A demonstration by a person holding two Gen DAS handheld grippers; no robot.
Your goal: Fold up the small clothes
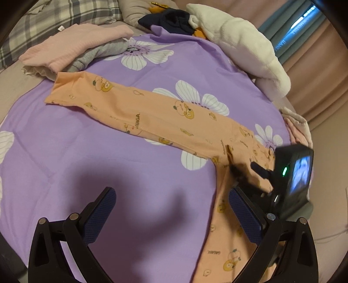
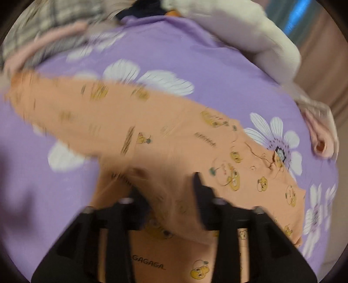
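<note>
Now orange garment (image 2: 134,122) bunched between right gripper (image 2: 167,191) jaws, parted; left gripper (image 1: 171,209) jaws spread.

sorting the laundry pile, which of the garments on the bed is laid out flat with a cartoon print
The peach-orange cotton garment with yellow cartoon characters, spread across the purple flowered bedsheet. The pink knit, grey and navy pieces are plain and bunched at the far edge.

We've got the pants (image 1: 165,122) lying flat across the bedsheet (image 1: 108,163), one leg running toward the clothes pile (image 1: 71,54) at the far left, with a plush blanket (image 1: 245,50) behind on the right.
</note>
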